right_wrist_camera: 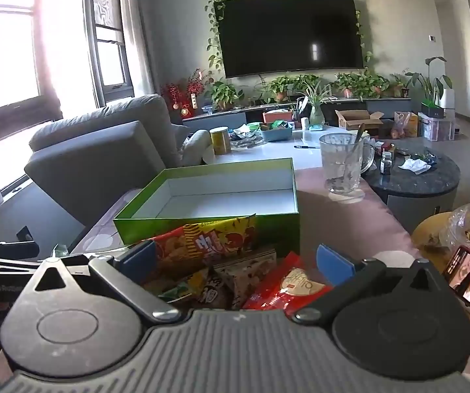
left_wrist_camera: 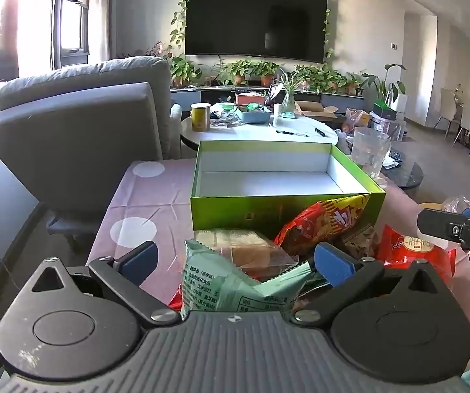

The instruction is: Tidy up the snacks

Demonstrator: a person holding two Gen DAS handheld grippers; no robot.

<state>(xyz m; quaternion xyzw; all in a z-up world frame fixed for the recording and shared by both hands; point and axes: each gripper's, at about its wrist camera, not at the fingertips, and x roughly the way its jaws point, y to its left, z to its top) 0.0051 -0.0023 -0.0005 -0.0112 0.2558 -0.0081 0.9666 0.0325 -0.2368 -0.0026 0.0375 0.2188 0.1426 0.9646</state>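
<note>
Both grippers, left (left_wrist_camera: 233, 263) and right (right_wrist_camera: 235, 263), hang wide open and empty over the snack pile (right_wrist_camera: 221, 271) heaped against the empty green box (left_wrist_camera: 287, 209), so a sloppy pinch could snag two overlapping packets or shove the box away.

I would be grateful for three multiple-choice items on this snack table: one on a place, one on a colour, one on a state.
1. Where does the snack pile lie relative to the box?
A. Inside it
B. In front of it, on the camera side
C. On the sofa

2. What colour is the box's outside?
A. Green
B. Blue
C. Black

3. What state is the box in?
A. Empty and uncovered
B. Filled with snacks
C. Closed with a lid

Answers:
1 B, the packets lean against its near wall.
2 A, the walls are bright green.
3 A, its bare white floor shows in both views.
</note>
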